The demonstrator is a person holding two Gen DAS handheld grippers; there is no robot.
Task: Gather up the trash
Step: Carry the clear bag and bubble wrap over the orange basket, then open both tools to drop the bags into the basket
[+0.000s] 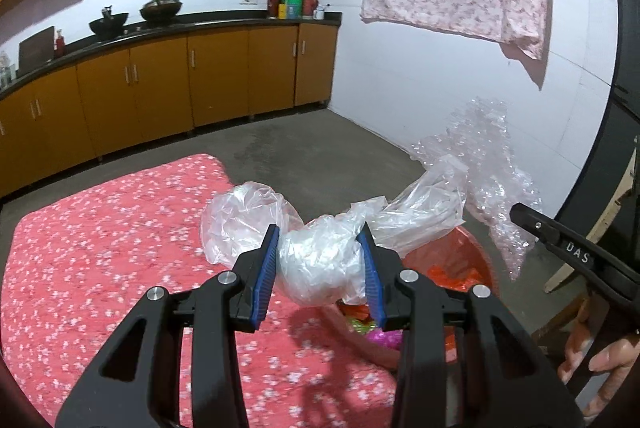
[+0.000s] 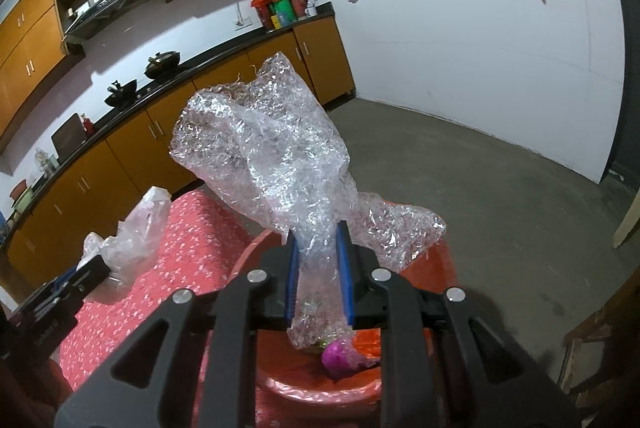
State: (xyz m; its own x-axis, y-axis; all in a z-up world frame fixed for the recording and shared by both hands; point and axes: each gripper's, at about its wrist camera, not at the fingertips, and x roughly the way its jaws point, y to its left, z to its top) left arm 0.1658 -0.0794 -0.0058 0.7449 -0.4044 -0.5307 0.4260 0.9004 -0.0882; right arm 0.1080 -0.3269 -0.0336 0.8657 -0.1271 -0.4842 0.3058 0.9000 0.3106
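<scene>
Over the red bin (image 2: 276, 244), crinkled clear bubble wrap (image 2: 276, 152) glints.

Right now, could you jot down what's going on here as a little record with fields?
place: kitchen, table with red floral cloth
left gripper: shut on a clear plastic bag
right gripper: shut on bubble wrap
bin: red basin at the table's edge, below both grippers
in the basin: pink wrapper, orange scraps
both loads: held in the air, not yet dropped

Red bin (image 2: 280, 386) — pink floral cloth (image 1: 100, 248).
</scene>
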